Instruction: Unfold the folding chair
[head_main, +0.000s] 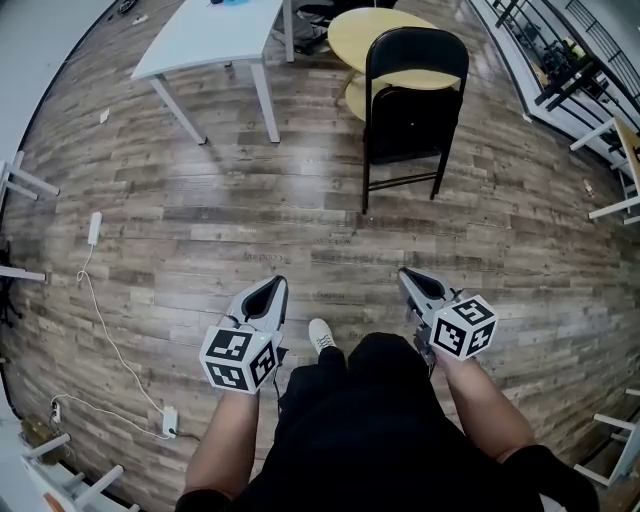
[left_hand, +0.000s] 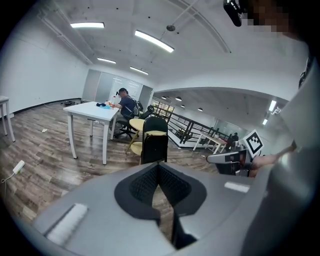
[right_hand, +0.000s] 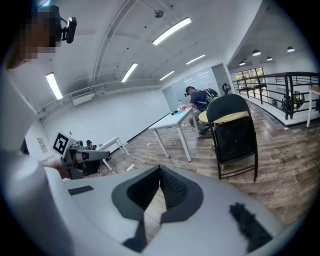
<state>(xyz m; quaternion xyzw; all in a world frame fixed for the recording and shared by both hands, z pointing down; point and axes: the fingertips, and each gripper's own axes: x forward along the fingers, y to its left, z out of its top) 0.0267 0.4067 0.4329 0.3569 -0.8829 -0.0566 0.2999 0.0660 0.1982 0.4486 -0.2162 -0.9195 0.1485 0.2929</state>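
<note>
1. Head view: we hold the left gripper (head_main: 270, 288) and the right gripper (head_main: 408, 276) low in front of our body, one at each side. Both have their jaws pressed together with nothing in them. We judge this fits an approach, since nothing is within reach to take. The chair (head_main: 412, 105) stands on the floor (head_main: 300, 225) well ahead of both tips, nearer the right one's line. It is folded flat, seat up against the back and legs close together, just before a yellow table (head_main: 370, 28). Whether it leans on that table we cannot tell. A white table (head_main: 215, 35) stands ahead and left of the left gripper.

2. Left gripper view: the jaws meet along their whole length, and only floor shows past them. The chair (left_hand: 155, 142) sits almost straight ahead, above the tips and well apart from them. The white table (left_hand: 92, 111) is ahead to the left, with a person (left_hand: 126, 104) seated beyond it. The right gripper (left_hand: 215, 158) hangs off to the right, about level with this one. It is likely held apart so each can take its own part of the chair.

3. Right gripper view: these jaws are likewise closed tight and empty. The chair (right_hand: 234, 137) is ahead and right of the tips, well apart, with its flat seat panel facing us. We judge this the side to unfold from, one gripper steadying the back while the other draws the seat down. The left gripper (right_hand: 102, 154) shows off to the left.
</note>
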